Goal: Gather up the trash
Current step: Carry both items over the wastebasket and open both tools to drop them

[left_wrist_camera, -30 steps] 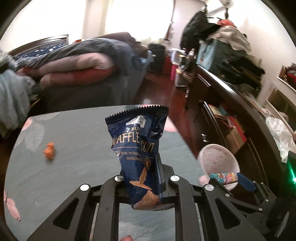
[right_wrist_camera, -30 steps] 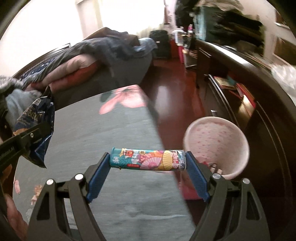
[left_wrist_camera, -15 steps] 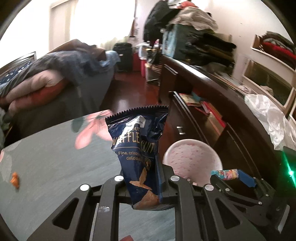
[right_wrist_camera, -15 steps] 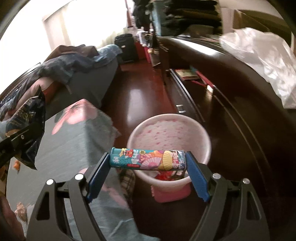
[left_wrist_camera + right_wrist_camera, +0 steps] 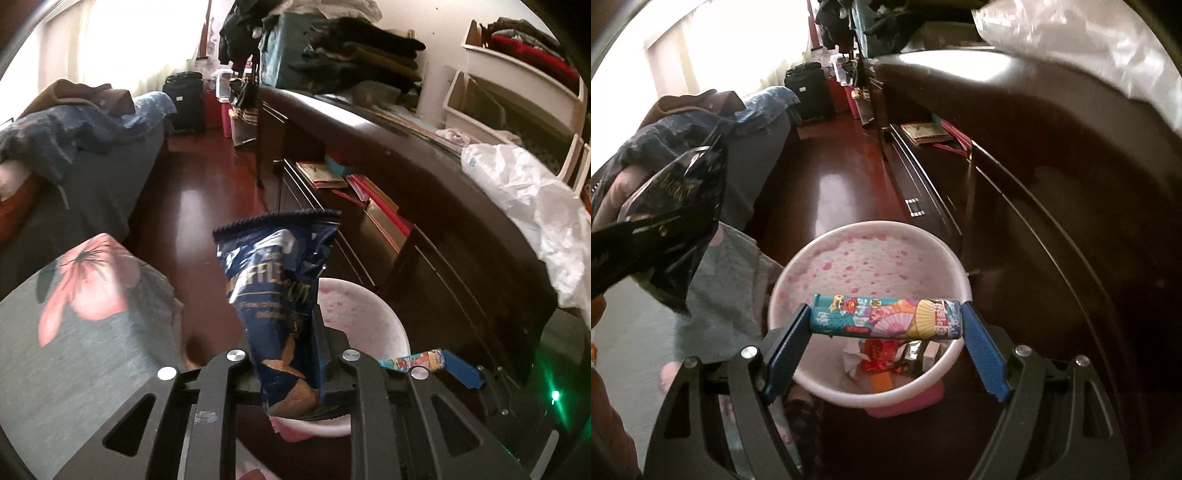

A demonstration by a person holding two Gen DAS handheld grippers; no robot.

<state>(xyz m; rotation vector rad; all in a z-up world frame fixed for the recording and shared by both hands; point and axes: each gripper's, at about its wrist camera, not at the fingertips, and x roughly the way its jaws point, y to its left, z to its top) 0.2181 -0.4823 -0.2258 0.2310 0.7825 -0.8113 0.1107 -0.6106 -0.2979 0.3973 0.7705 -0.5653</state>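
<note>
A blue waffle snack bag [image 5: 277,295] stands upright between the pads of my left gripper [image 5: 286,343]. The jaws are opening, and the pads still touch the bag. It hangs just left of the pink-speckled white bin [image 5: 373,306] on the floor. My right gripper [image 5: 885,314] is shut endwise on a colourful candy tube [image 5: 886,321], held level right above the bin [image 5: 868,225]. Wrappers and crumpled paper [image 5: 882,360] lie at the bin's bottom. In the right wrist view the snack bag [image 5: 676,206] shows at the left. The tube [image 5: 413,360] shows low right in the left wrist view.
A table under a grey flowered cloth [image 5: 74,332] ends just left of the bin. A long dark dresser [image 5: 443,221] runs along the right, with a white plastic bag [image 5: 524,192] on top. A bed piled with bedding [image 5: 74,147] stands beyond the red-brown floor [image 5: 207,192].
Both grippers have swung right, off the table, and sunk toward the bin. The tube now hangs over the bin's mouth and the snack bag beside its rim. Both items stay held.
</note>
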